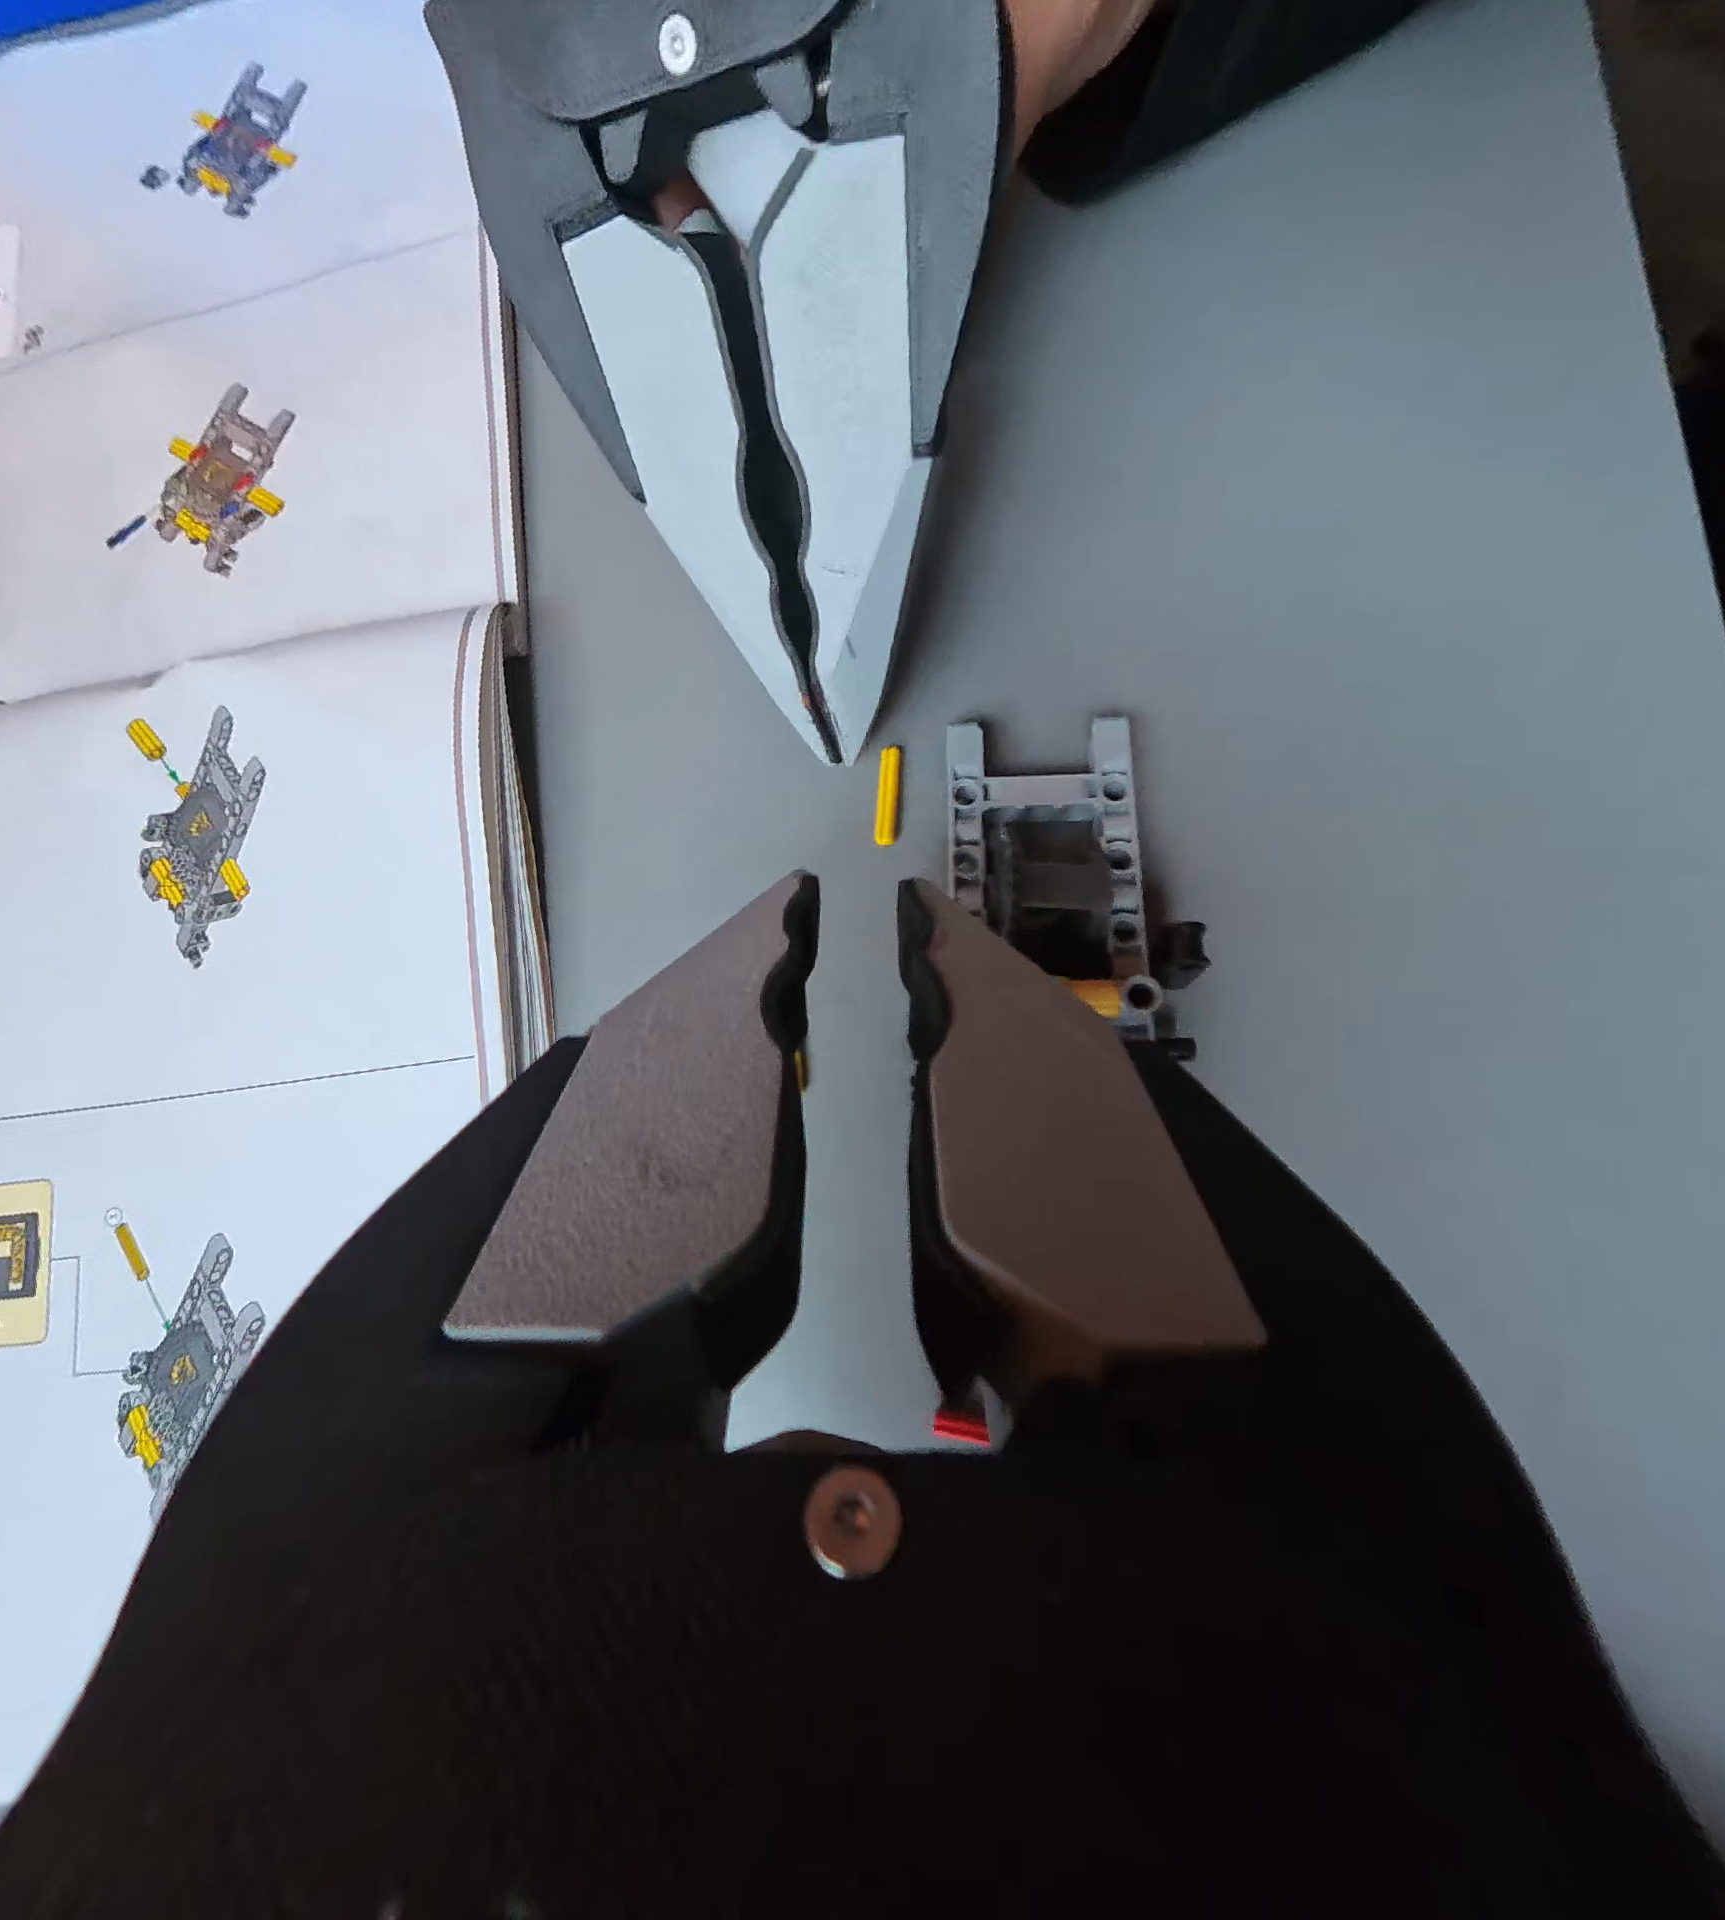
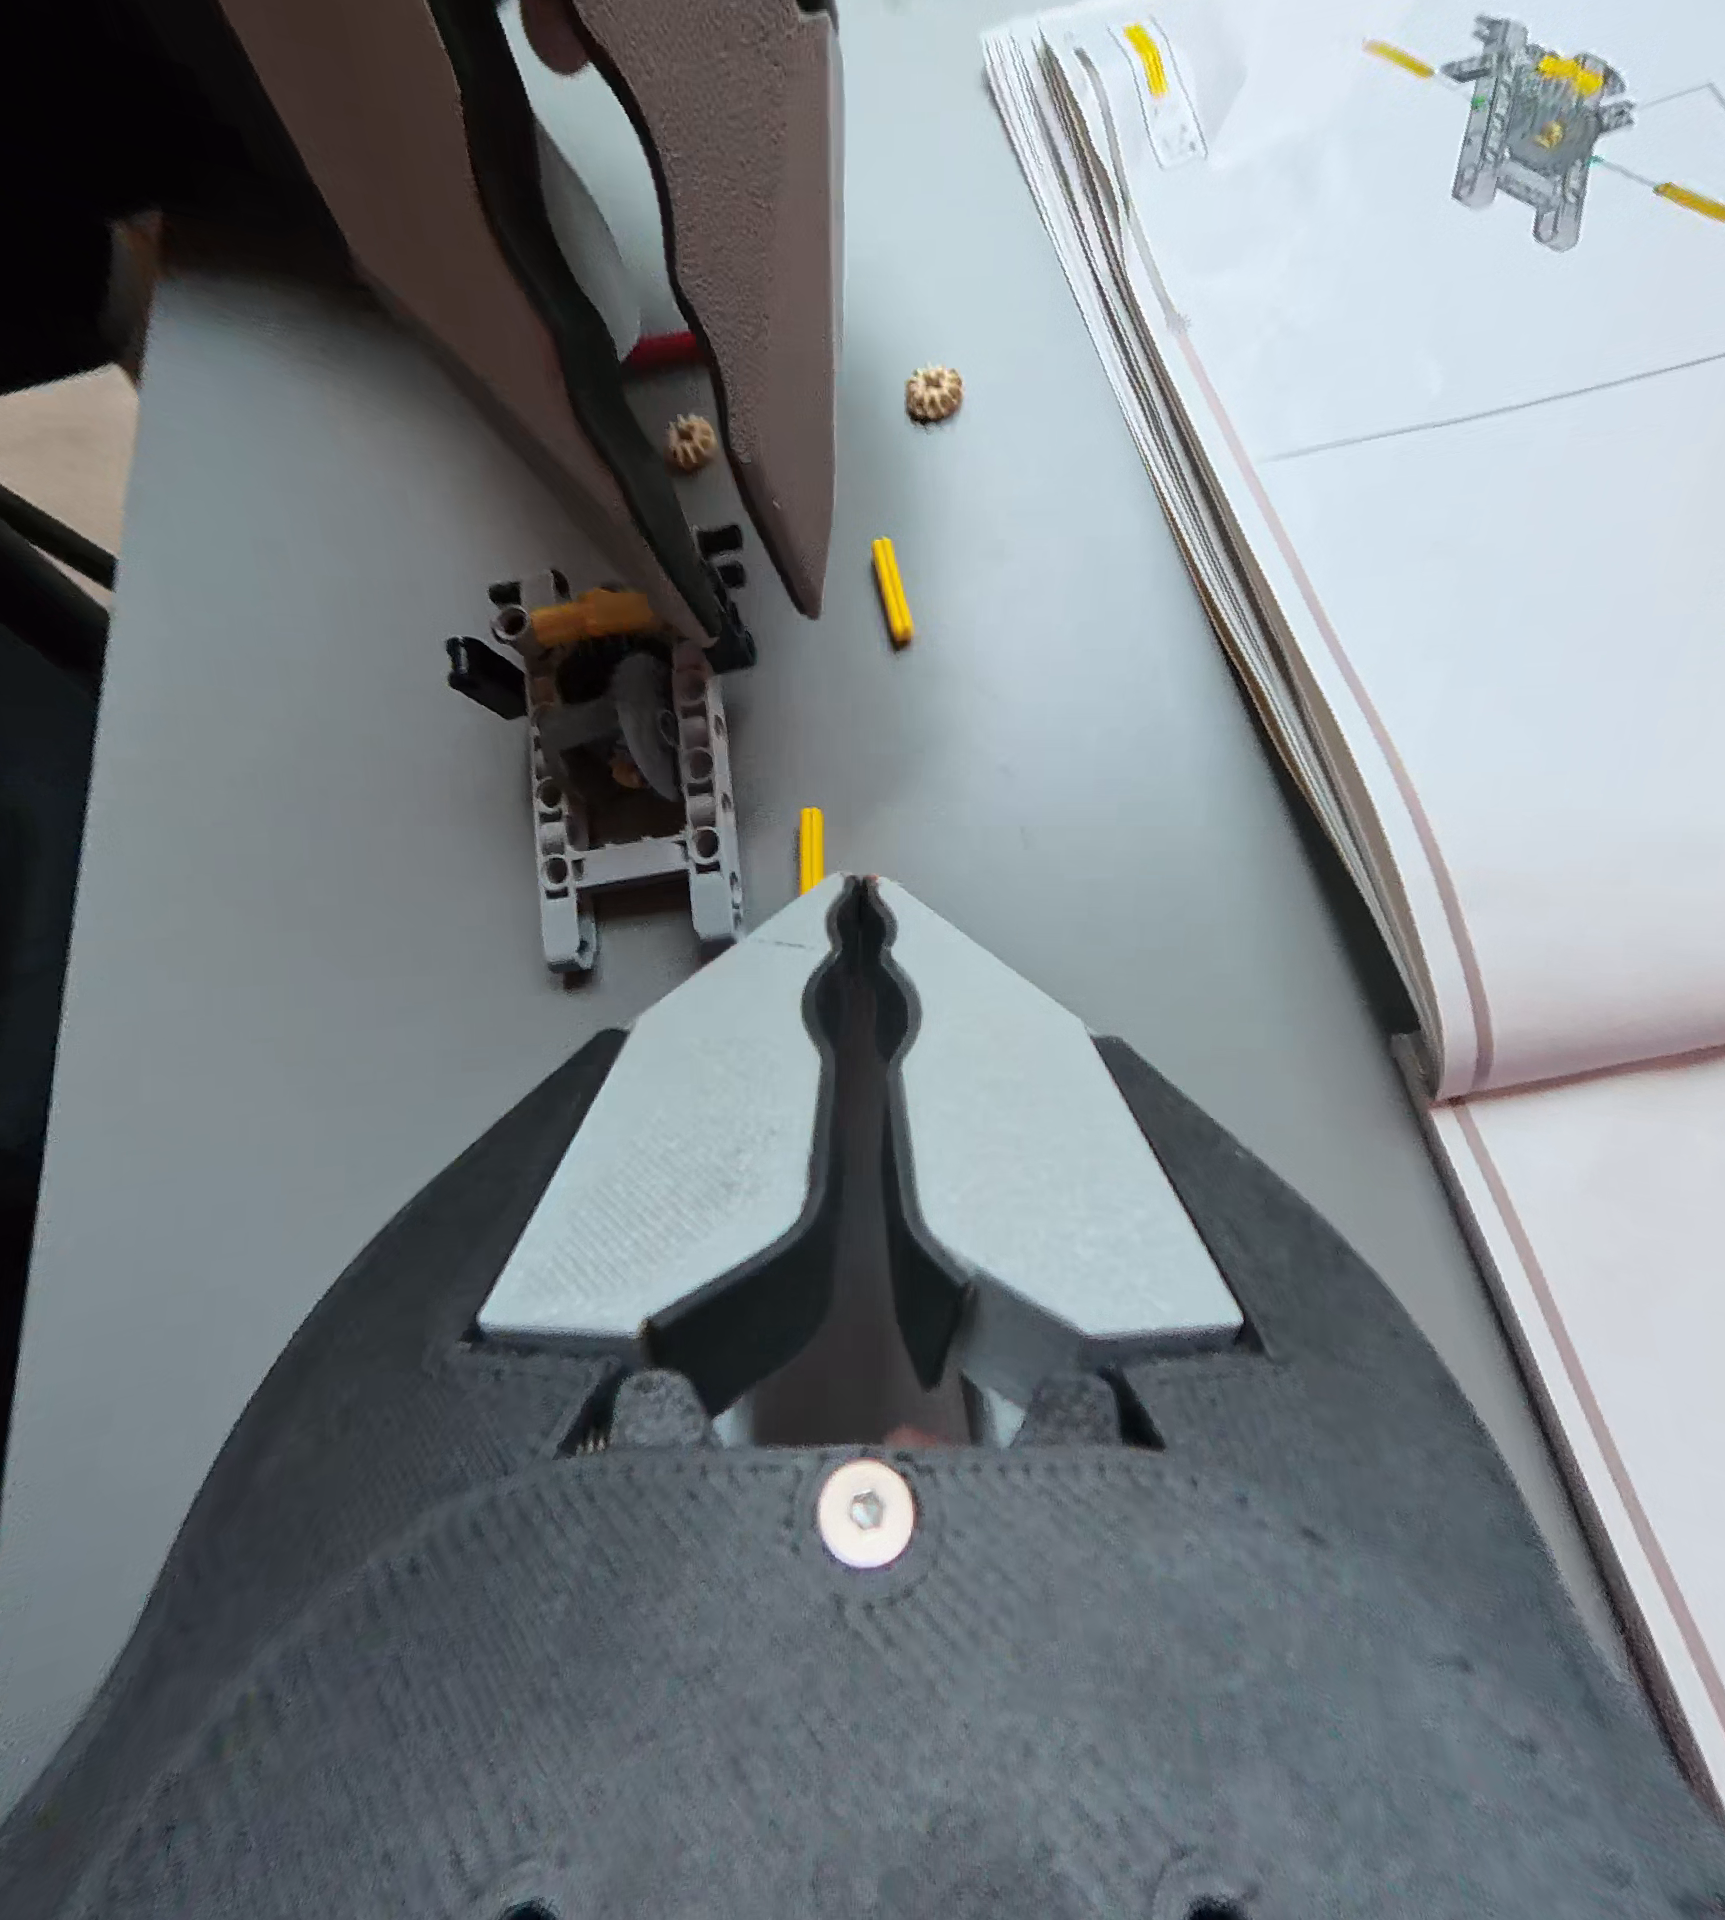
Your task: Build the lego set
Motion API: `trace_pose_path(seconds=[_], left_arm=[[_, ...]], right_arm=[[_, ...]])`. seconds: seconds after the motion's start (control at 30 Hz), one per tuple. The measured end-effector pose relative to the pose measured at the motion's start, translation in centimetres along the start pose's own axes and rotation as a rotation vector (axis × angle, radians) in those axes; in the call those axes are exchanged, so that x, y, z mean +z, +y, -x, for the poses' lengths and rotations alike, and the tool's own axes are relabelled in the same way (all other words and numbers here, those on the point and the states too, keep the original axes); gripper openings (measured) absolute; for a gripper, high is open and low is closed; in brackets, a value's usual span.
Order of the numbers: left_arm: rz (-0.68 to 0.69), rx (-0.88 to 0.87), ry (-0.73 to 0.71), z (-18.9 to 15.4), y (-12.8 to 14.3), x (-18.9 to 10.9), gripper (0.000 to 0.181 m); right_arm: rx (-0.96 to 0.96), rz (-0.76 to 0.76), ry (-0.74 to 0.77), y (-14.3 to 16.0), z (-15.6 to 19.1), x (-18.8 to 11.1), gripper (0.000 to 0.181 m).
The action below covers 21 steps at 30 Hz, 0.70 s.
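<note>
A grey lego frame with a gear and a yellow part inside [image 1: 1055, 862] lies on the grey table [image 1: 1305, 520]; it also shows in the right wrist view [image 2: 619, 769]. A yellow axle [image 1: 887, 795] lies loose beside it. My right gripper [image 2: 863, 883] is shut, its tips just beside that axle [image 2: 811, 847], which is not between the pads. The right gripper also shows in the left wrist view [image 1: 832, 753]. My left gripper [image 1: 858, 888] is open with nothing between its pads, next to the frame. It also shows in the right wrist view [image 2: 764, 623].
An open instruction booklet [image 1: 214, 727] lies along the table's side [image 2: 1512, 644]. A second yellow axle [image 2: 891, 590], two tan gears [image 2: 934, 393] [image 2: 690, 442] and a red piece [image 2: 666, 348] lie loose near the left gripper. A person's sleeve [image 1: 1097, 114] is behind the right gripper. Left tips to right tips: about 5 cm.
</note>
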<state>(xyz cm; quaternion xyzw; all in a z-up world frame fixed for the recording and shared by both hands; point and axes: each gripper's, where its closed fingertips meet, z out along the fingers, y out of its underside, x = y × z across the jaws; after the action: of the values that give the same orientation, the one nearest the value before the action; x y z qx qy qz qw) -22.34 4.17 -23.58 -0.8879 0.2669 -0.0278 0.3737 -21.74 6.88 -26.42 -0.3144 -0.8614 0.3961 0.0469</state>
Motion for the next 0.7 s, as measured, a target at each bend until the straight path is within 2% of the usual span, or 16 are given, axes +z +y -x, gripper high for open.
trace_pose_path(seconds=[0.07, 0.2, 0.43, 0.5, 0.57, 0.7], left_arm=[[0.009, -0.002, 0.007, -0.1, 0.1, 0.3, 0.012], [0.004, -0.003, -0.001, 0.0, 0.1, 0.2, 0.012], [0.01, -0.043, 0.001, 0.4, 0.2, 0.3, 0.012], [0.012, -0.058, 0.004, 0.5, 0.2, 0.4, 0.012], [0.016, -0.073, 0.029, 0.3, 0.1, 0.6, 0.012], [0.045, -0.103, 0.066, -0.1, 0.1, 1.4, 0.015]], right_arm=[[-0.008, -0.011, -0.006, -0.1, 0.2, -0.2, 0.0], [-0.056, -0.033, -0.009, -0.5, 0.5, -0.8, 0.013], [-0.093, 0.034, -0.002, 0.5, 0.5, 0.0, 0.012], [-0.095, 0.031, -0.009, 0.4, 0.7, 0.2, 0.01], [-0.101, 0.034, -0.01, 0.4, 0.7, 0.3, 0.0], [-0.121, 0.034, -0.015, 0.2, 1.0, 0.6, 0.0]])
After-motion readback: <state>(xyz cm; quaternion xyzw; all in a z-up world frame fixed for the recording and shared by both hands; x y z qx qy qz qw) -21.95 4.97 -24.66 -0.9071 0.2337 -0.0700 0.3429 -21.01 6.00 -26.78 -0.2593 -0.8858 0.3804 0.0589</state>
